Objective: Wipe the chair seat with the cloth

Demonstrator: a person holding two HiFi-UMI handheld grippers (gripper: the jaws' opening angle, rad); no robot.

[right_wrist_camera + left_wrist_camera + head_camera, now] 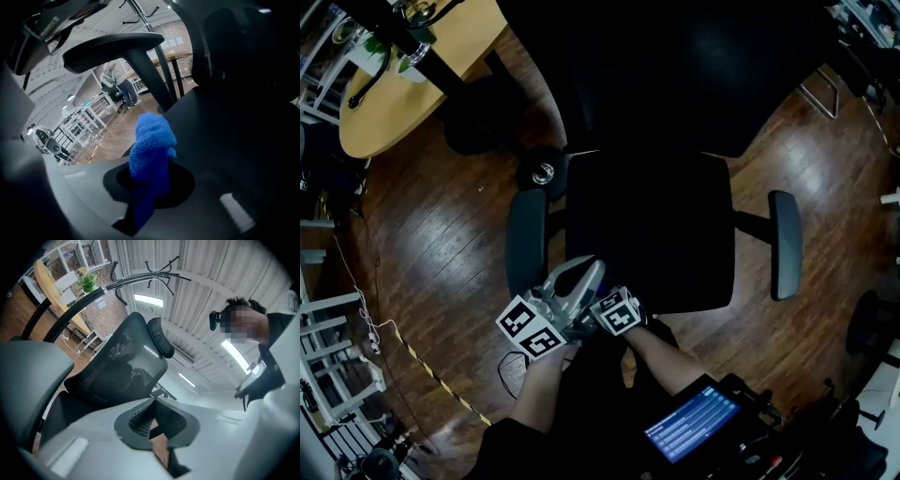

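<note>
Cloth (151, 154), one blue fleecy piece, is clenched in the jaws of my right gripper (152, 180), and a bunched end sticks out past the tips. It sits at the front edge of the chair seat (649, 225), near the corner on my left; I cannot tell whether it touches the seat, and the head view does not show the cloth at all. My left gripper (153, 401) has its jaws pressed together at the tips with nothing between them, only a sliver of floor (441, 244) showing through the gap behind the pads. My two grippers are side by side, their marker cubes nearly touching, just in front of the seat. I count one black chair with two armrests: one (526, 242) just beside my left gripper, the other (785, 244) well apart on the far side of the seat. Its single backrest (694, 75) rises beyond the seat, with one headrest (161, 336) on top. One round wooden desk (403, 94) stands off to my left, and one lit screen (689, 424) glows below my right forearm.
</note>
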